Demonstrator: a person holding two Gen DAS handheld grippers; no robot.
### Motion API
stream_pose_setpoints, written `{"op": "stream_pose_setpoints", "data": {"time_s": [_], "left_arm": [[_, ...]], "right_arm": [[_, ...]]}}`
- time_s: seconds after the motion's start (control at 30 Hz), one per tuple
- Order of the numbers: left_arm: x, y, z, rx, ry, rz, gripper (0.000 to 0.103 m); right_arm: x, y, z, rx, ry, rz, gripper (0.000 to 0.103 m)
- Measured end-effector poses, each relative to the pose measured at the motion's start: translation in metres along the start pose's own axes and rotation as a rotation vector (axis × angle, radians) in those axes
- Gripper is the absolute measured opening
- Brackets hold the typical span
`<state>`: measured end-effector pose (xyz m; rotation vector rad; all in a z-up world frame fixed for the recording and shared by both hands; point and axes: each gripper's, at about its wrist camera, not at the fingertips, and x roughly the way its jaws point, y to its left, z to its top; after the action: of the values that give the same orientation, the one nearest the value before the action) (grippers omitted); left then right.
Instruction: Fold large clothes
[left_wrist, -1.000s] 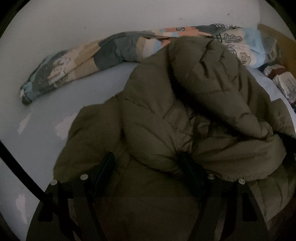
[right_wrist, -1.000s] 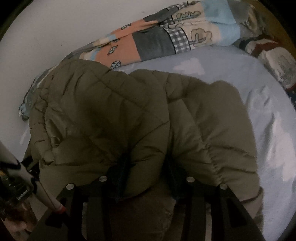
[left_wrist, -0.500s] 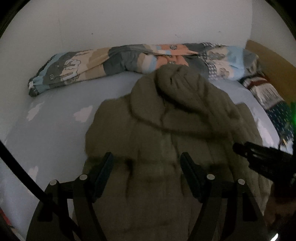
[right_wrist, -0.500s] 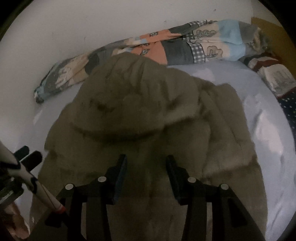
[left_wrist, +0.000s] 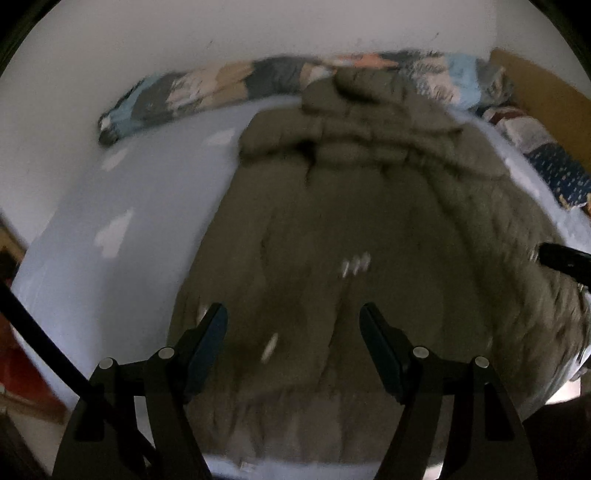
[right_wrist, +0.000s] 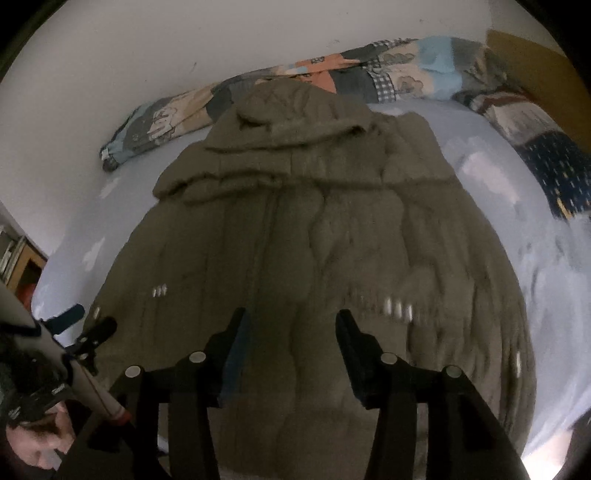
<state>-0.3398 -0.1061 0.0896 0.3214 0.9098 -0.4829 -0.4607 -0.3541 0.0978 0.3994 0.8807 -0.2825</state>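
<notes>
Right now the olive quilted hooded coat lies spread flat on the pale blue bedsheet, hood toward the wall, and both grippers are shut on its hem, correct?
Not quite. Both wrist views show the left gripper and right gripper open, holding nothing. The olive quilted hooded coat does lie spread on the pale blue bedsheet, hood toward the wall.

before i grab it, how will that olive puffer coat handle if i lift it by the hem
The olive puffer coat looks quilted and puffy, so probably floppy: it should sag and drape, not hold shape. Its bulk across the bed suggests it is awkward but likely light for its size. The hood may flop and trail.
</notes>
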Motion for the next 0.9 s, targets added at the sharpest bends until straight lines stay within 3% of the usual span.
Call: {"op": "stream_pose_setpoints", "data": {"time_s": [0.13, 0.23, 0.4, 0.63, 0.9], "left_arm": [[0.005, 0.012, -0.031, -0.033, 0.041, 0.024, 0.073], [0.02, 0.016, -0.042, 0.0, 0.059, 0.05, 0.073], [0.027, 0.001, -0.051, 0.095, 0.018, 0.115, 0.075], [0.032, -0.002, -0.056, 0.12, -0.027, 0.135, 0.077], [0.03, 0.0, -0.061, 0.128, -0.063, 0.124, 0.078]], "right_arm": [[-0.013, -0.007, -0.033, 0.026, 0.002, -0.038, 0.055], [-0.009, -0.013, -0.049, 0.018, 0.027, -0.085, 0.057], [0.013, -0.037, -0.071, 0.082, 0.116, -0.1, 0.058], [0.023, -0.042, -0.08, 0.069, 0.11, -0.093, 0.066], [0.023, -0.044, -0.085, 0.066, 0.085, -0.081, 0.068]]}}
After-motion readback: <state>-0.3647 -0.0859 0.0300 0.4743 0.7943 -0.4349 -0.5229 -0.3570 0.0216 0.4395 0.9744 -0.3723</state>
